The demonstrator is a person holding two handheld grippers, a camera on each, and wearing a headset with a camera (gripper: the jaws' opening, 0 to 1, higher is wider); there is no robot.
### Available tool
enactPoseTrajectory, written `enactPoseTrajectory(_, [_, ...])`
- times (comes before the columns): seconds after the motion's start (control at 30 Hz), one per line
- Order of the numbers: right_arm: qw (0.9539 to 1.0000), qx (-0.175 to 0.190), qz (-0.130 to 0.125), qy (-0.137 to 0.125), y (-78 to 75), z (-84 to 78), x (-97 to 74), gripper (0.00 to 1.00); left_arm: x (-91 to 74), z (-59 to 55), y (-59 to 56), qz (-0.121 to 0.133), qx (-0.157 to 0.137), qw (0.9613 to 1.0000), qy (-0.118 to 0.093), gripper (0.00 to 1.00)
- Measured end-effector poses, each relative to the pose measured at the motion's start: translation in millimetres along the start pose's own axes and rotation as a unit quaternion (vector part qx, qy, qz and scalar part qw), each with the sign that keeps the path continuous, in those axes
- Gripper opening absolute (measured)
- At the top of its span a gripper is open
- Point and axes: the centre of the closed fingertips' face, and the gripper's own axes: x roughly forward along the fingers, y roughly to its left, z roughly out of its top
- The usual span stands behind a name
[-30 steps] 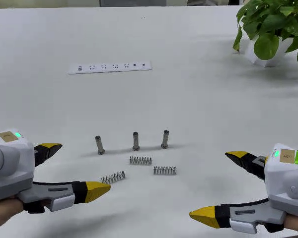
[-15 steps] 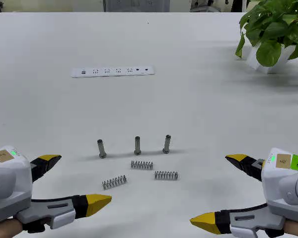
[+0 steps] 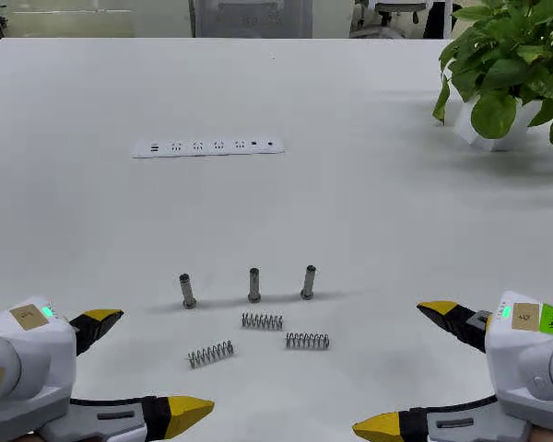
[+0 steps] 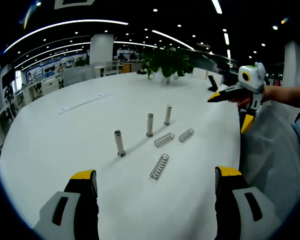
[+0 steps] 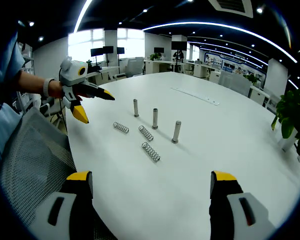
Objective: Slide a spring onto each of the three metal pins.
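So far nothing is assembled: three bare metal pins (image 3: 253,284) stand in a row at lower centre of the white surface (image 3: 350,203), with three springs (image 3: 261,320) lying loose just below them. The left claw (image 3: 164,361) and right claw (image 3: 387,366) gape wide and empty at the bottom corners.

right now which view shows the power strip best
The head view: the power strip is seen from above, its sockets distinct. Both gripper views show it as a thin, distant sliver, sockets too small to tell.
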Motion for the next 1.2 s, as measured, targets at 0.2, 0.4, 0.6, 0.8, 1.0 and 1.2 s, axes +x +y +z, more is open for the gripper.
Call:
enactPoseTrajectory(0.2, [1.0000, 0.002, -0.001, -0.001, 1.1, 0.6, -0.9, 0.99, 7.6, -4.5, -5.5, -0.027, 0.024, 0.9988, 0.034, 0.93])
enactPoseTrajectory(0.4, [1.0000, 0.005, -0.002, 0.000, 0.5, -3.4, -1.0, 0.99, 14.5, -10.1, -1.5, -0.053, 0.070, 0.9931, 0.078, 0.78])
enactPoseTrajectory(0.6, [1.0000, 0.007, -0.003, 0.001, 2.1, -4.4, -2.2, 0.99, 23.0, -10.1, -4.0, -0.070, 0.090, 0.9880, 0.104, 0.60])
enactPoseTrajectory(0.8, [0.9999, 0.009, -0.004, 0.002, 1.1, -6.9, -3.2, 0.98, 33.1, -13.7, -5.9, -0.084, 0.098, 0.9834, 0.127, 0.41])
enactPoseTrajectory(1.0, [0.9999, 0.012, -0.006, 0.002, -0.4, -8.2, -3.8, 0.98, 39.7, -17.3, -8.2, -0.095, 0.112, 0.9778, 0.149, 0.29])
enactPoseTrajectory(1.2, [0.9999, 0.014, -0.007, 0.001, -0.9, -9.8, -4.2, 0.98, 46.8, -20.5, -8.5, -0.096, 0.118, 0.9748, 0.164, 0.22])
